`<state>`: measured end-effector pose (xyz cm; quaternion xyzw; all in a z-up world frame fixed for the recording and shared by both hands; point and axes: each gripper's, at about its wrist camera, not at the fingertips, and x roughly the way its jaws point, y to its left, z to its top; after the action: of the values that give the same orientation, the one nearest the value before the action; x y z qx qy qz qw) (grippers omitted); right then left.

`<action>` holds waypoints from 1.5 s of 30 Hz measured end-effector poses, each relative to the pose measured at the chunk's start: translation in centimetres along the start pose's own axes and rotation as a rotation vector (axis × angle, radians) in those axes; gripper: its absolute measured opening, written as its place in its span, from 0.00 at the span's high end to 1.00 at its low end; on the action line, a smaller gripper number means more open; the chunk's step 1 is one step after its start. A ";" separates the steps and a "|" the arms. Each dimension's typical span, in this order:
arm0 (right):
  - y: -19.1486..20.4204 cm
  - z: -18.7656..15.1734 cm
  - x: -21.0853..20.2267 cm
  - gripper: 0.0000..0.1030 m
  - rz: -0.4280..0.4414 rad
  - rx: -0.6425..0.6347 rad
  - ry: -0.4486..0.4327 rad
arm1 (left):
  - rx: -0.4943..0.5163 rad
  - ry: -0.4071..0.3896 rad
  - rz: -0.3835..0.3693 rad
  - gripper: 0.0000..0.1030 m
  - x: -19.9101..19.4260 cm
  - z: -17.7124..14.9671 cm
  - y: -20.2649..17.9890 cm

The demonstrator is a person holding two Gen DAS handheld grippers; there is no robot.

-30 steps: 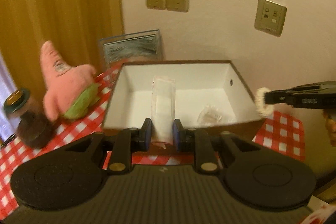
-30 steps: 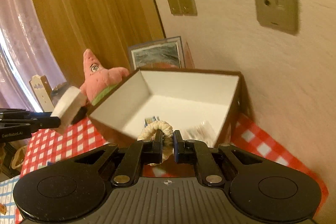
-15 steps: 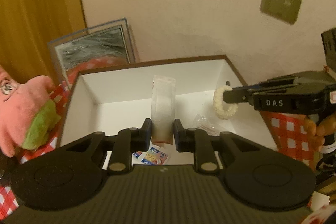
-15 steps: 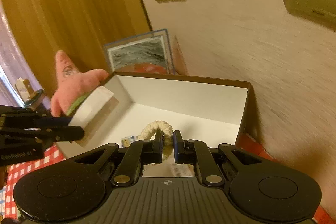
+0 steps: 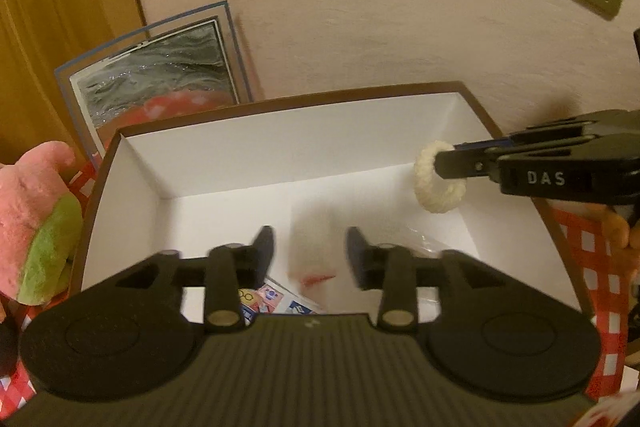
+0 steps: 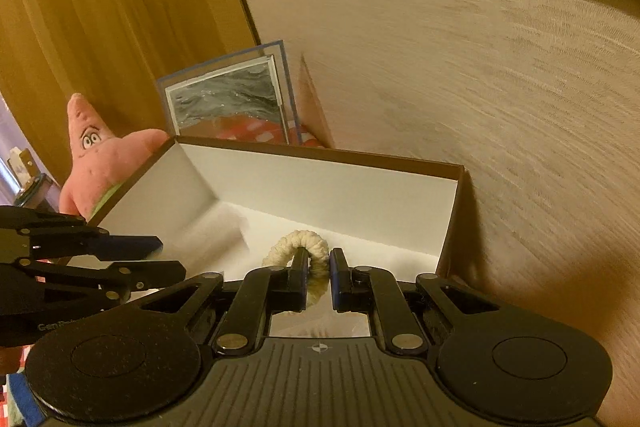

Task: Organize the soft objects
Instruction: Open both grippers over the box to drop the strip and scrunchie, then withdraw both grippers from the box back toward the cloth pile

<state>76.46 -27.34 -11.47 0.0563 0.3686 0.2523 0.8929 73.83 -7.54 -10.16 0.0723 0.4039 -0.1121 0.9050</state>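
Checked cloth [image 5: 588, 247], box [image 5: 248, 143] (white, square-walled)

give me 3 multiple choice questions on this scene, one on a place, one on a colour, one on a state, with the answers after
1. Where is the rope ring?
A. on the tablecloth
B. held over the open box
C. on the plush toy

2. What colour is the box inside?
A. white
B. red
C. green

3. How is the left gripper?
A. shut on the ring
B. shut on the plush
C. open, pads on nothing

Answers:
1 B, the right gripper pinches the ring above the box.
2 A, its walls and floor are white.
3 C, its jaws have just been opening, blurred white packet loose between.
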 end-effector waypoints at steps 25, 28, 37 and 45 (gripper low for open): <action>1.7 0.8 -3.6 0.31 0.010 0.018 -0.105 | -0.164 -0.030 0.136 0.39 -9.6 -3.8 3.9; 1.7 -0.7 -5.6 0.31 -0.001 0.020 -0.109 | -0.172 -0.042 0.138 0.39 -11.7 -5.1 3.6; 3.4 -6.0 -12.9 0.31 -0.062 0.049 -0.141 | -0.197 -0.068 0.127 0.38 -18.3 -9.9 3.0; 7.3 -10.9 -19.8 0.31 -0.141 0.096 -0.182 | -0.180 -0.089 0.115 0.38 -24.3 -15.2 2.4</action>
<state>54.07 -31.74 -4.81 0.0955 0.3009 0.1649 0.9344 47.84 1.69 -1.97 0.0085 0.3670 -0.0265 0.9298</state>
